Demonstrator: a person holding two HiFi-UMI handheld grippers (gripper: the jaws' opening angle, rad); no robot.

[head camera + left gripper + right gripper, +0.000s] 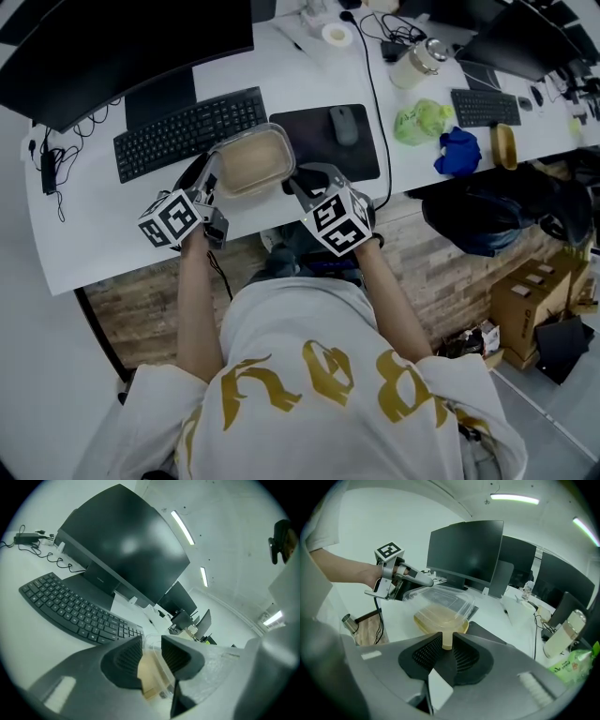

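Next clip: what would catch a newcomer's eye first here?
A clear-lidded tan container, at the near edge of the white desk before the black keyboard. The left hand-held gripper and the right hand-held gripper each clamp one end of it. A big dark monitor looms behind.

- An office: a long white desk (84,234) carrying dark monitors (112,47), two keyboards (187,131) and a mouse (344,124) on its pad (305,139).
- Strip lights (183,527) overhead; more screens (562,581) down the row.
- Cardboard boxes (530,305) stacked on the floor.
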